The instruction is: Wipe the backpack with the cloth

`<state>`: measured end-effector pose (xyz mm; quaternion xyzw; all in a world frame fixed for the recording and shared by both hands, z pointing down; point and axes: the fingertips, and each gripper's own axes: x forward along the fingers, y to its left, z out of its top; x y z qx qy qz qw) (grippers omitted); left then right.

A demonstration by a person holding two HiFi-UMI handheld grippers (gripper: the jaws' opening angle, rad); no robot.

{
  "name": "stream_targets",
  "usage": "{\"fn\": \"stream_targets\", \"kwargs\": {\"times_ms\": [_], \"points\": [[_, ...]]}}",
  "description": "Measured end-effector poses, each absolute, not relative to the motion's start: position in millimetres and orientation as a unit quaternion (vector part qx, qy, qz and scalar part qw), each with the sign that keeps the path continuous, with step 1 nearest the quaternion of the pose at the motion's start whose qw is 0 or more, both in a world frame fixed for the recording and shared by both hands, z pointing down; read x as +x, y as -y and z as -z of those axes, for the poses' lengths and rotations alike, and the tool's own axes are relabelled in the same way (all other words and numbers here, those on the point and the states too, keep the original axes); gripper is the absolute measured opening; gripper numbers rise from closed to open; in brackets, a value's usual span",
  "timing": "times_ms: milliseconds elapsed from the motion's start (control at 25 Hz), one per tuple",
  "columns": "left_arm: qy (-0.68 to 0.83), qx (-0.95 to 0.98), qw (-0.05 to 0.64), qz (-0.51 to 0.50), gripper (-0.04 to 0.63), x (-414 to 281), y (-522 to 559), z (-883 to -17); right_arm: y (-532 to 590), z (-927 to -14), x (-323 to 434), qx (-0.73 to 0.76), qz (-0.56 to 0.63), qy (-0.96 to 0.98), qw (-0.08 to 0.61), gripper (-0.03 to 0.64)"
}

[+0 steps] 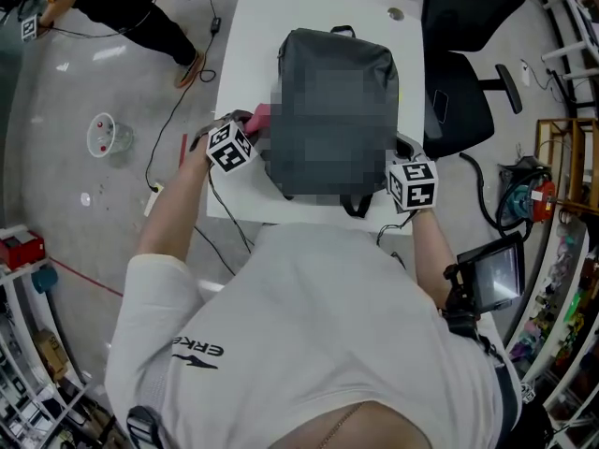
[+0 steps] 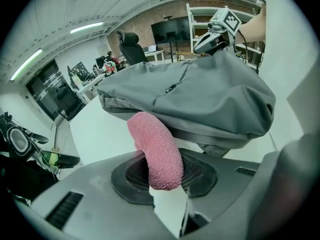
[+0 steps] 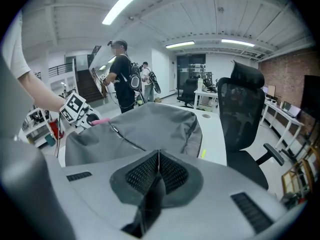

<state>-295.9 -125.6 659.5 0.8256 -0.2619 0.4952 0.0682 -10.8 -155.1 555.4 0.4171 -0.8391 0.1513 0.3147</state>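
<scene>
- Head view: the backpack (image 1: 337,59) lies flat on the white table (image 1: 251,26), long axis running 12 to 6 o'clock, handle at 12. My left gripper (image 1: 251,127) sits on its 9 o'clock flank with the pink cloth (image 1: 263,115) poking out toward the bag; my right gripper (image 1: 404,155) is parked at the bag's 4 o'clock corner
- Left gripper view: jaws pinching the cloth, which curls up and out between the pads. Its free end meets the underside of the bag's side panel, touching or just beside, I can't split that. The grey bulk fills 12 to 2 o'clock, so the bag lies straight ahead and a shade right of this claw
- Right gripper view: jaws pressed together, nothing showing between them. The bag spreads from 10 to 12 o'clock ahead, office chair (image 3: 242,114) at 2
- My read: the left is the wiping hand and already at the fabric; the stroke wants to follow that long axis along the side, right just steadying
</scene>
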Motion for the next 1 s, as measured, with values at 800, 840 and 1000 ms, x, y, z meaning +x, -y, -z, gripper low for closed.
{"fn": "stream_targets", "kwargs": {"times_ms": [800, 840, 1000], "points": [[0.264, 0.807, 0.064, -0.525, 0.104, -285.5, 19.1, -648.8, 129.3, -551.5, 1.9, 0.378, -0.143, 0.866, 0.293, 0.006], [0.289, 0.803, 0.074, -0.516, 0.104, -286.9, 21.0, -646.2, 128.0, -551.6, 2.7, 0.378, -0.144, 0.868, 0.29, 0.006], [0.4, 0.793, 0.109, -0.447, 0.104, -290.1, 34.1, -621.0, 124.4, -546.3, 8.2, 0.379, -0.149, 0.872, 0.272, 0.006]]}}
